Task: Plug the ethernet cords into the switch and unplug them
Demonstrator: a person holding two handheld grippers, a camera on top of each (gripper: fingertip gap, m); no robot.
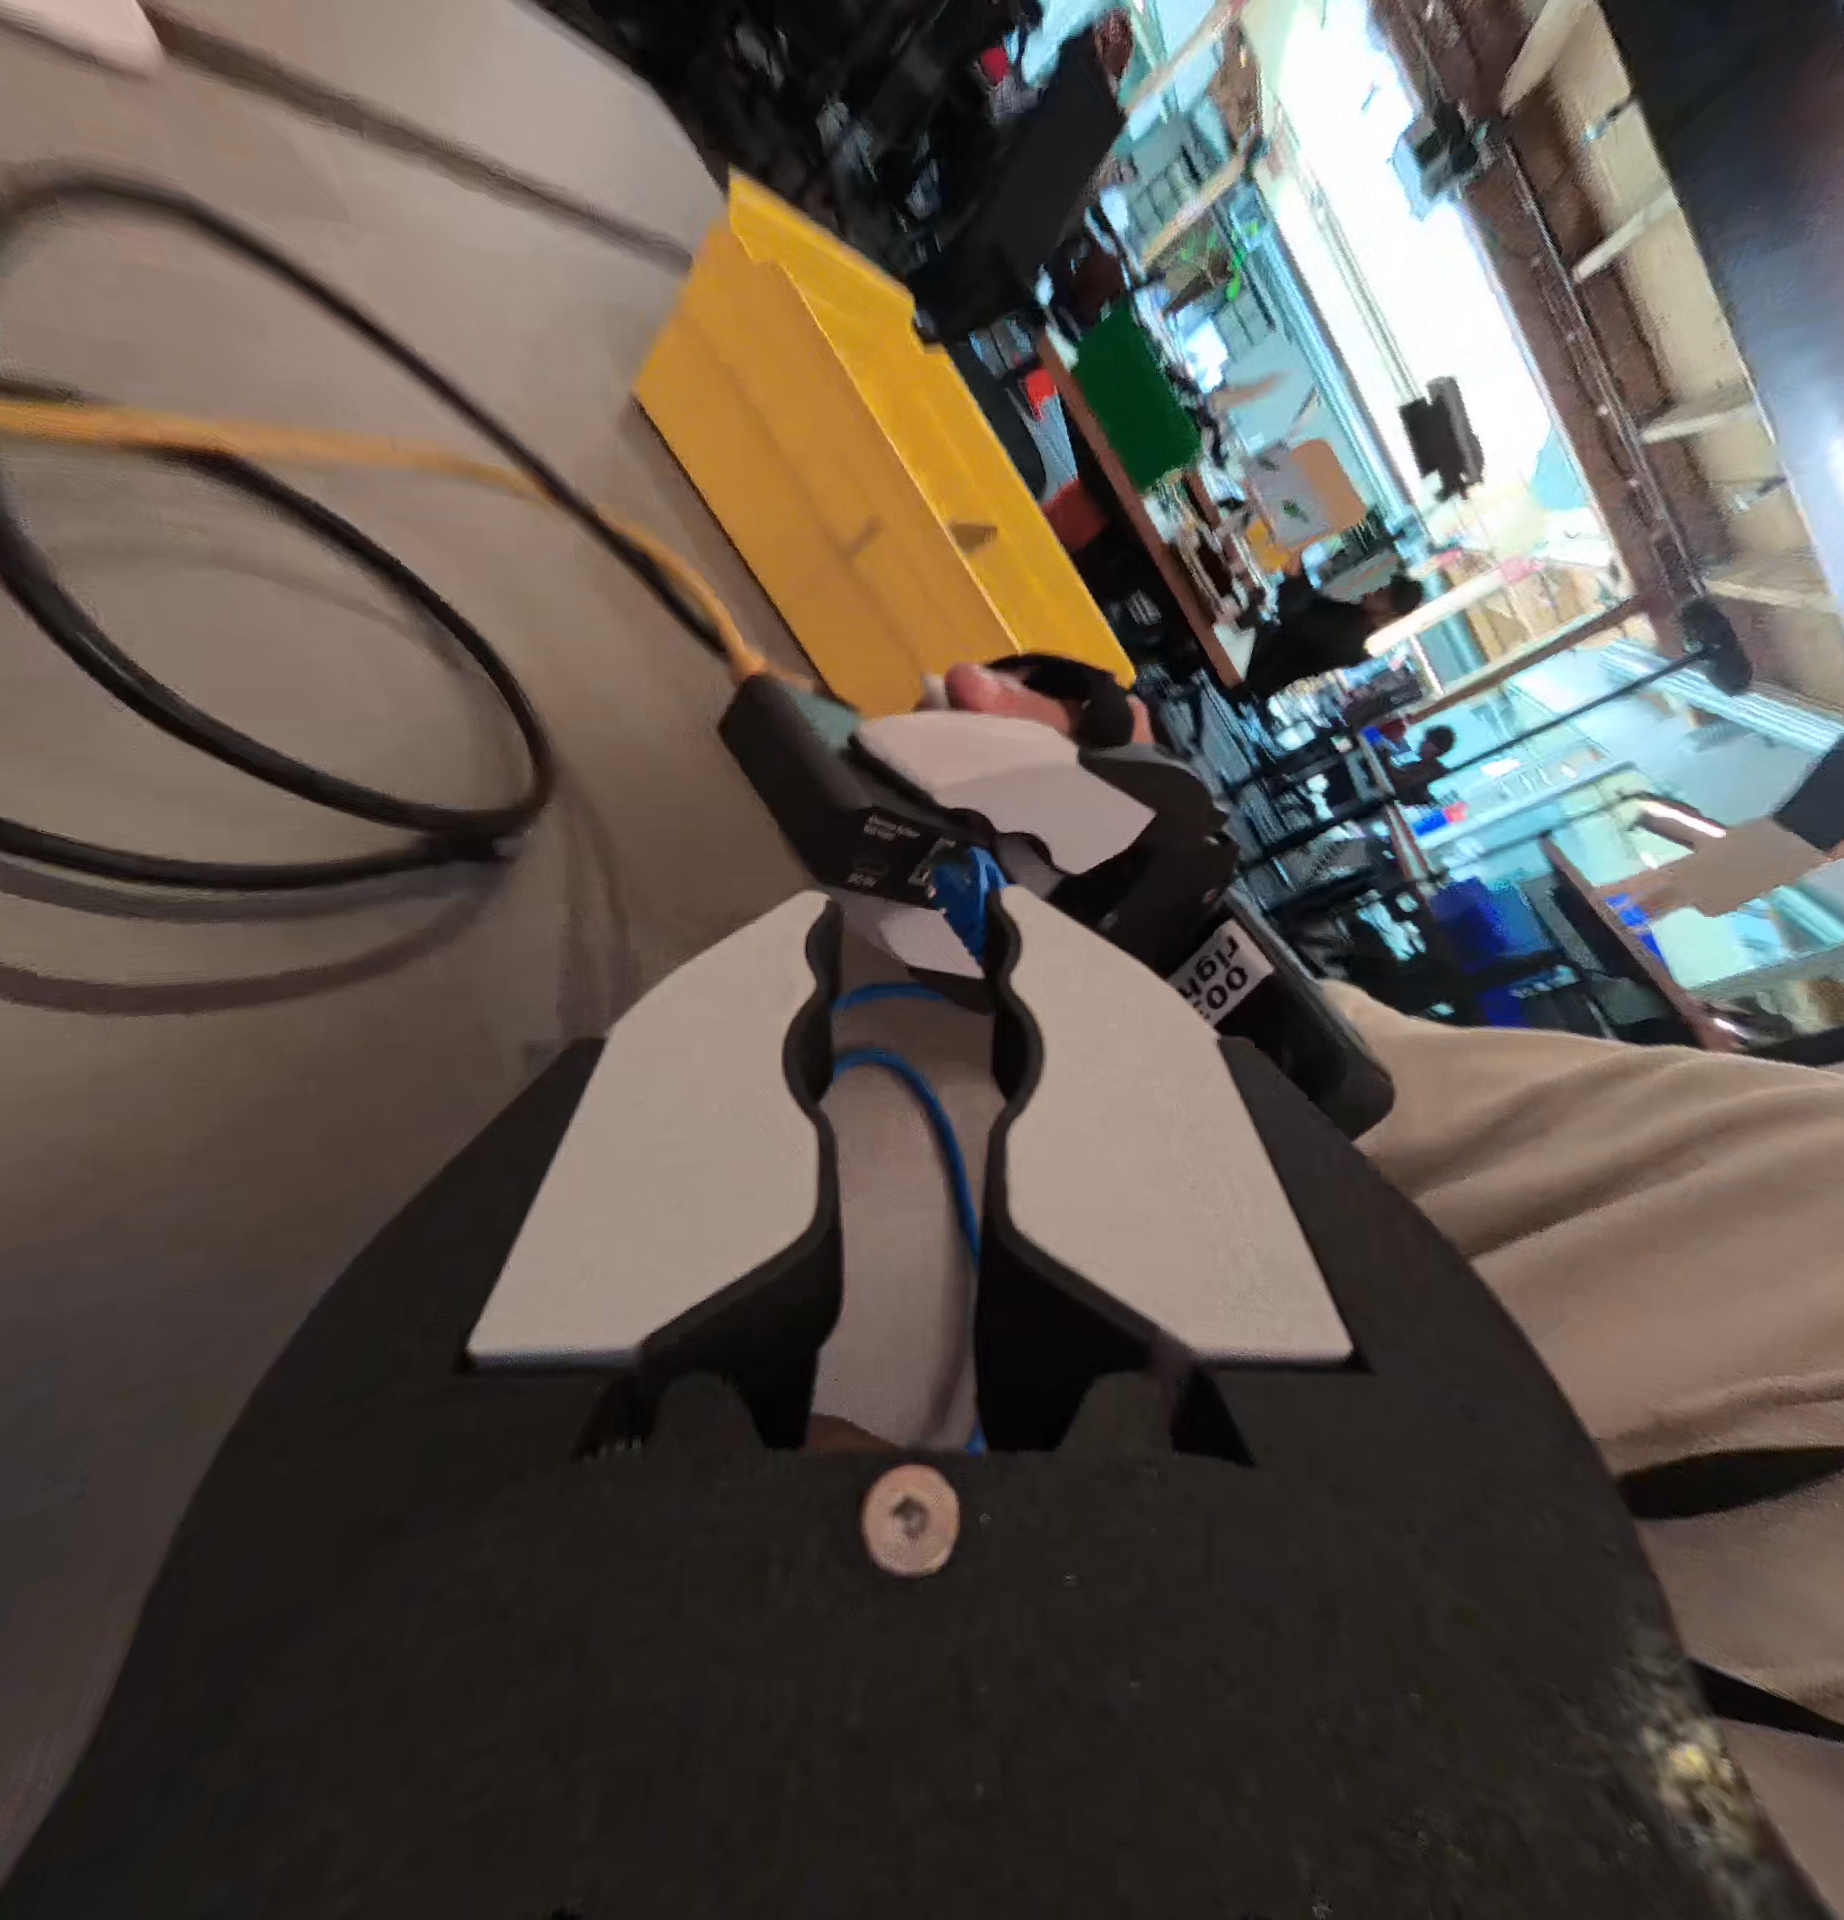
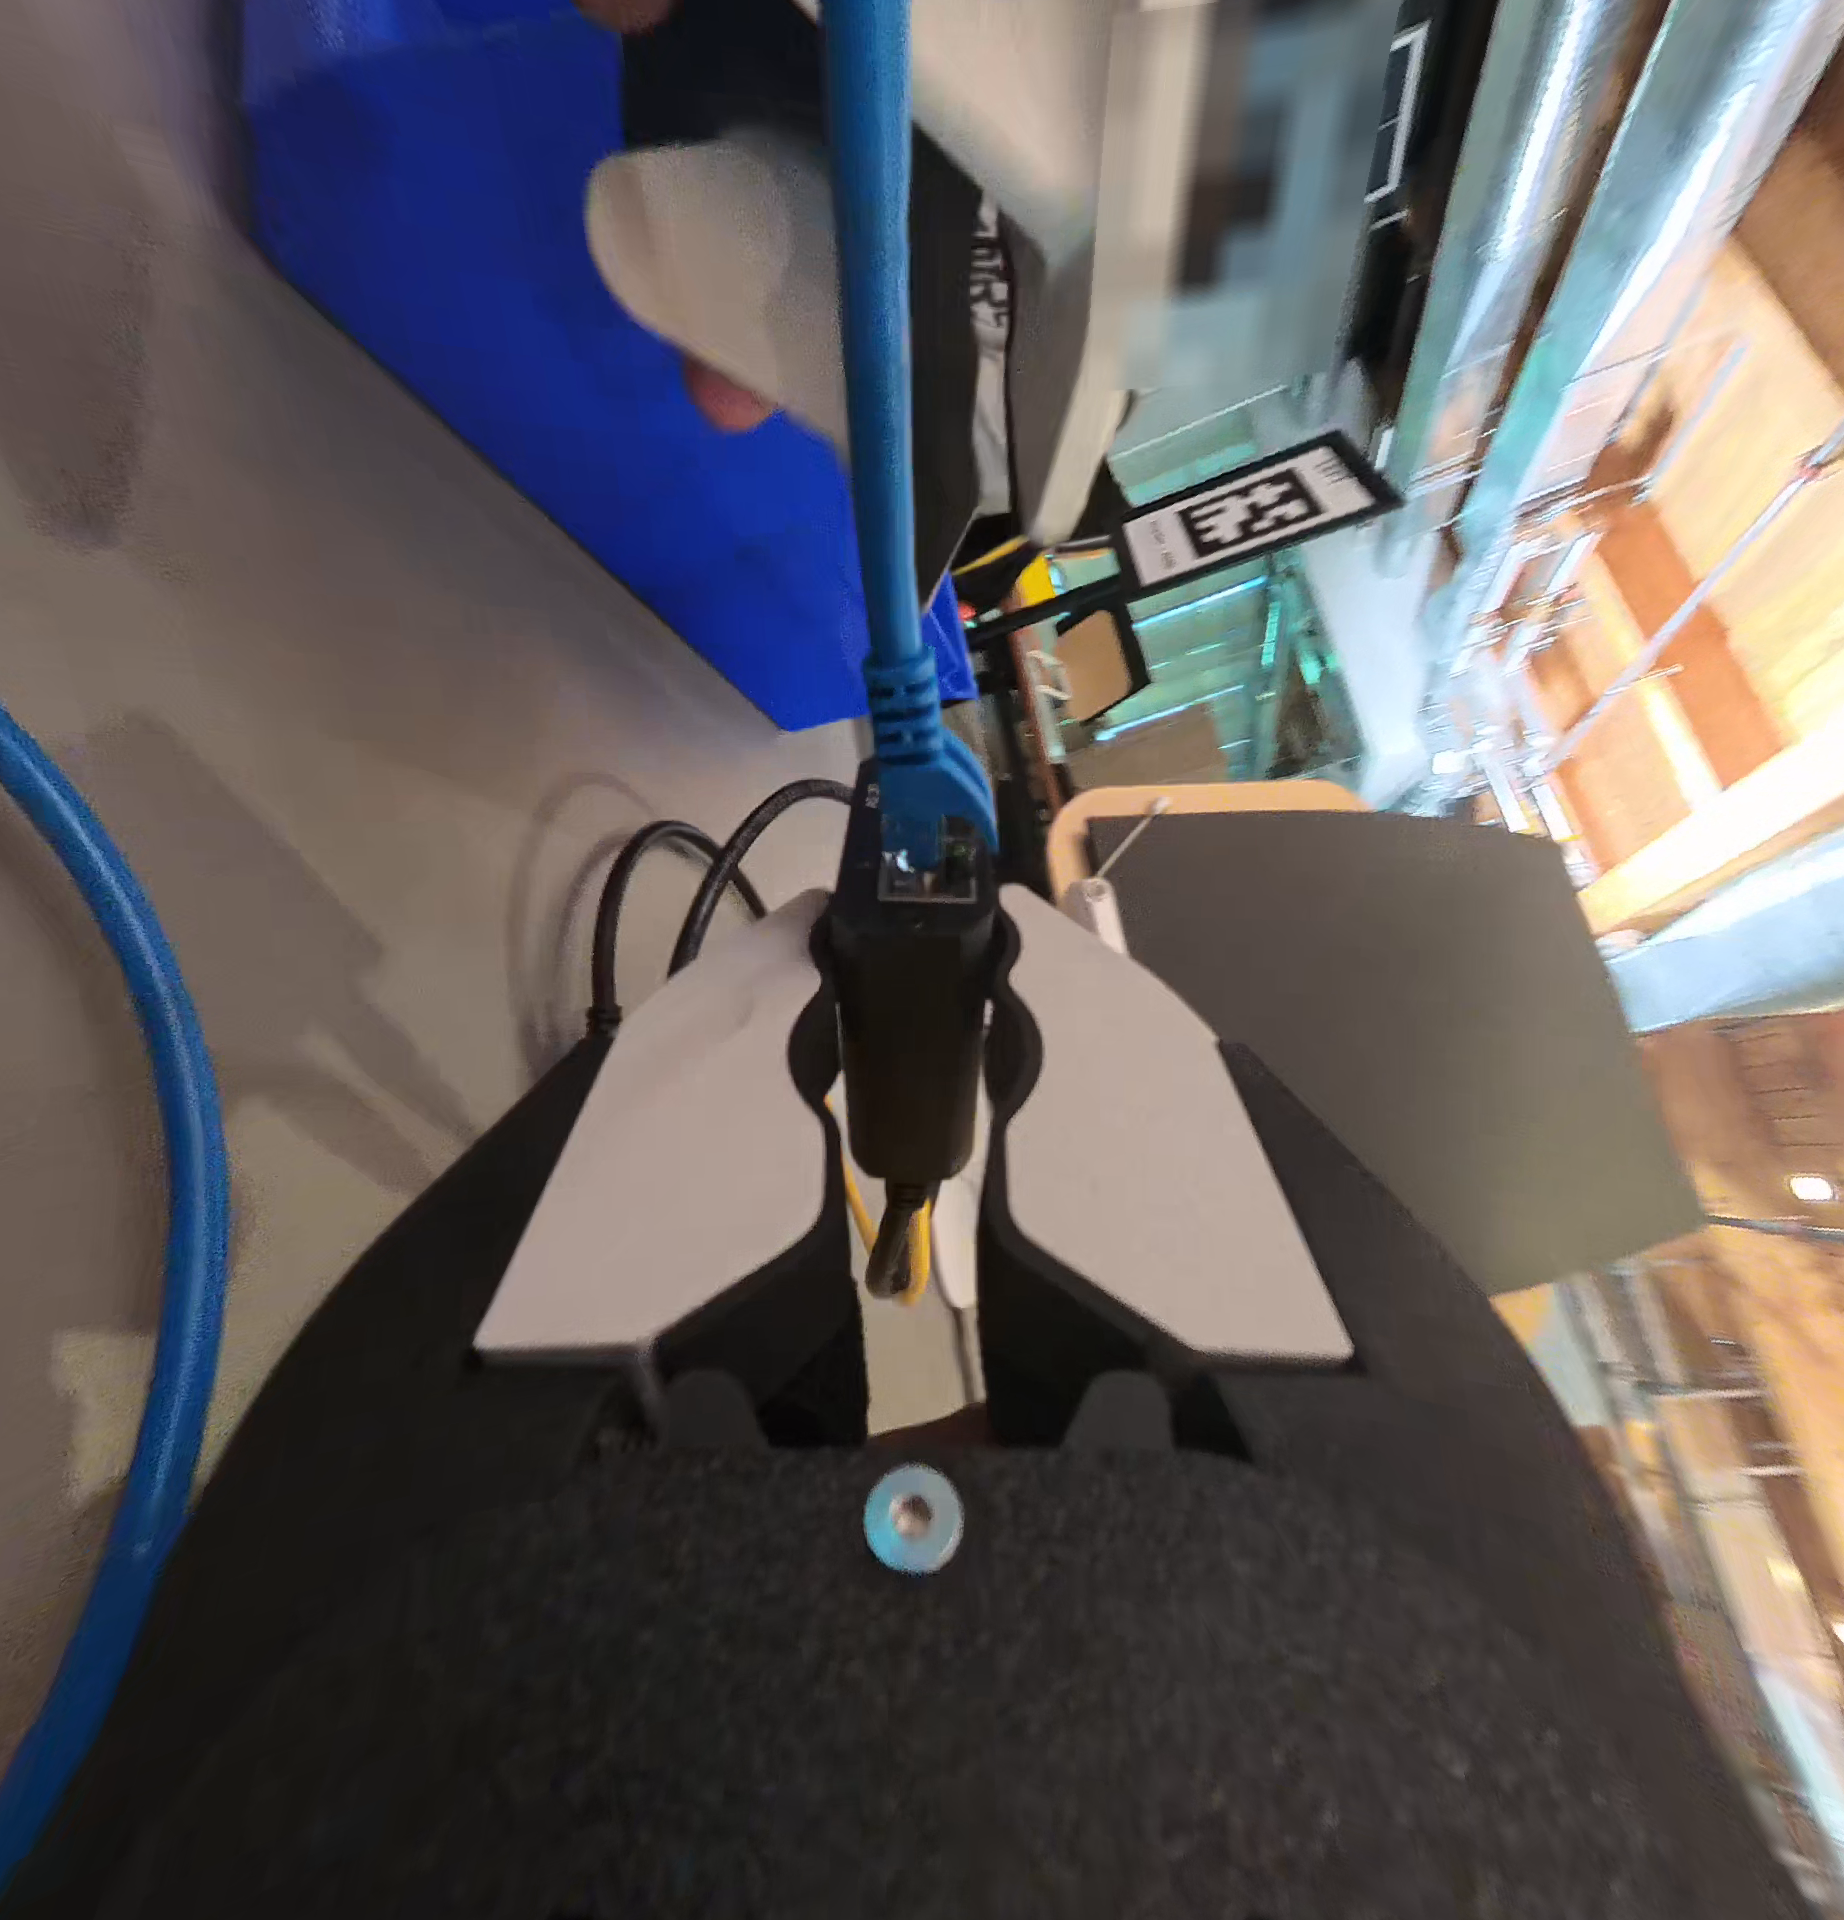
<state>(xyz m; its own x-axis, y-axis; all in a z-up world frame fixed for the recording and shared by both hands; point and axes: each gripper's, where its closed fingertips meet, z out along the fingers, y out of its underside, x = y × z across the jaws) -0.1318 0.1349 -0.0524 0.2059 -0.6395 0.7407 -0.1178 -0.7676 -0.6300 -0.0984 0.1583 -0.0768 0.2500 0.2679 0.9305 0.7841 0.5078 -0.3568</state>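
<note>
My right gripper [image 2: 913, 914] is shut on a small black switch [image 2: 907, 1018] and holds it above the table. A blue ethernet cord [image 2: 876, 416] comes down from above, and its plug [image 2: 923, 810] sits in the switch's front port. My left gripper [image 1: 913, 920] faces the switch [image 1: 845, 821], its jaws apart. The blue cord [image 1: 949, 1164] runs loose between them, and the blue plug [image 1: 965, 894] lies just past the right fingertip. A yellow cord [image 1: 378, 452] and a black cord [image 1: 274, 748] lead away from the switch's back end.
A yellow bin [image 1: 845, 447] stands on the grey table [image 1: 274, 1143] behind the switch. A blue bin [image 2: 502, 343] stands on the other side. A person's beige sleeve [image 1: 1624, 1247] lies to the right. A dark panel [image 2: 1365, 1039] is beyond the table edge.
</note>
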